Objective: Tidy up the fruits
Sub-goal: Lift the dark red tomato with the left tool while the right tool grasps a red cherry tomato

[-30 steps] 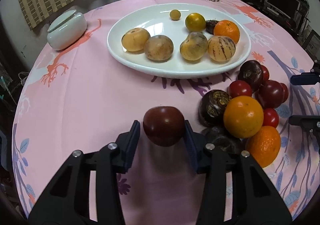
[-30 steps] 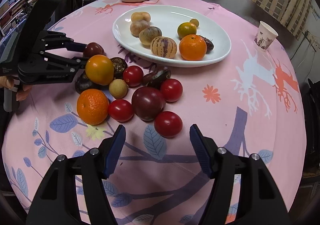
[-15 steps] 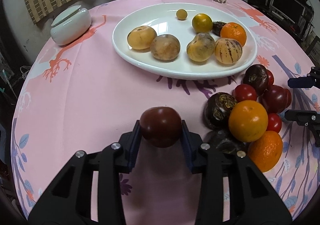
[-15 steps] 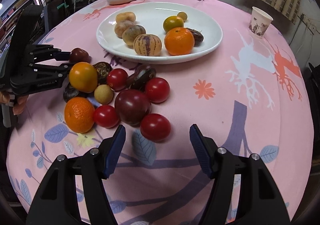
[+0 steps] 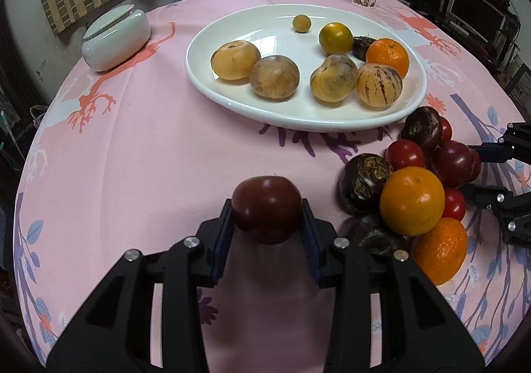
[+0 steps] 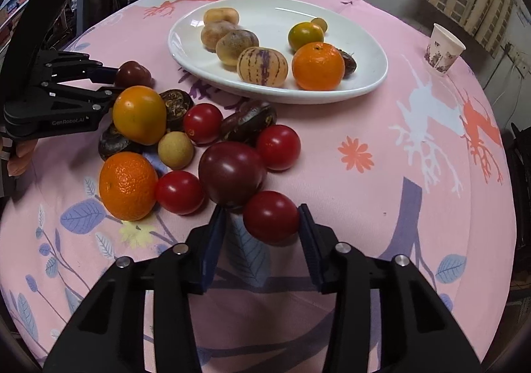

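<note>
Red tomato [image 6: 271,221]: between the right gripper's [image 6: 262,233] jaws, resting on the desk [image 6: 381,207]; far pad against its skin, near pad seemingly short of it, a sliver of cloth showing between.
Right jaws: just closed in from a wide spread to a narrow gap around that tomato; not yet clearly pinching.
Dark tomato [image 5: 266,214]: pinched between the left gripper's [image 5: 267,230] jaws, both blue pads pressed to its sides, same grip as half a second back.
Meaning for the task: one fruit secured on the left, a second about to be secured on the right; probably both bound for the white plate [image 5: 239,100] ahead of the jaws, though sorting rule unclear.
Loose pile: just beyond the right jaws, touching the red tomato, a large dark tomato [image 6: 231,172]; farther out an orange [image 6: 127,185], more red tomatoes, a small tan fruit [image 6: 175,150].
Plate contents: striped pepino melon [image 6: 262,66], orange, green-yellow citrus, brownish round fruits.
Farther out: lidded ceramic jar [image 5: 114,37], paper cup [image 6: 443,49].
Hidden or doubtful: underside of the dark tomato, so lifted or resting cannot be told; dark wrinkled fruits [image 6: 248,122] in the pile not identifiable; right gripper cut off at the left view's edge; person's hand only a sliver at frame edge.
</note>
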Motion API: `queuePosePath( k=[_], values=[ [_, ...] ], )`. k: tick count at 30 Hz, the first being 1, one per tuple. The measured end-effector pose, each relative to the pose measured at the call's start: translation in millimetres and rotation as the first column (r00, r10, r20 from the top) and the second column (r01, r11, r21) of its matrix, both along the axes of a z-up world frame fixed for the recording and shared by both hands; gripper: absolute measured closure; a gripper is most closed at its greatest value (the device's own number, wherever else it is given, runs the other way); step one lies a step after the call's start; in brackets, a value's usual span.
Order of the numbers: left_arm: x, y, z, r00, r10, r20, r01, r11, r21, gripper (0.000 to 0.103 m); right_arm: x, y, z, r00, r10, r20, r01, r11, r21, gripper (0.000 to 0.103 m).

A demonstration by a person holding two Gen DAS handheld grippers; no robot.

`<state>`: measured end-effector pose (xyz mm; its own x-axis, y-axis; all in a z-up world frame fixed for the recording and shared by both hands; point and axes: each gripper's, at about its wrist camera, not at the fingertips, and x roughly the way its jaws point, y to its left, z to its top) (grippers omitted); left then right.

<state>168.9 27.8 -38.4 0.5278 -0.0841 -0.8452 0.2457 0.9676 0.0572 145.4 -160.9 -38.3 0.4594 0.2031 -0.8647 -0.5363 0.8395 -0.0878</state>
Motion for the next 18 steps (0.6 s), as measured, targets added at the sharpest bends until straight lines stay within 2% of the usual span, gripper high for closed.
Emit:
queuePosePath(
  k=[11,15,18],
  values=[
    [-2,0,3,1.0,-0.009,0.002,0.009,1.0,-0.021,0.065,-2,-11,23,0.998,-0.022,0.059,0.018,0.997,0.074,0.071],
    [-5,0,11,0.999,-0.006,0.034,0.007,1.0,-0.029,0.065,-2,-13,31,0.996,-0.029,0.081,0.02,0.993,0.112,0.071],
    [-6,5,20,0.998,0.012,0.061,-0.008,0.998,-0.065,0.065,-1,-16,38,0.994,-0.048,0.099,0.032,0.987,0.158,0.071]
  ],
)
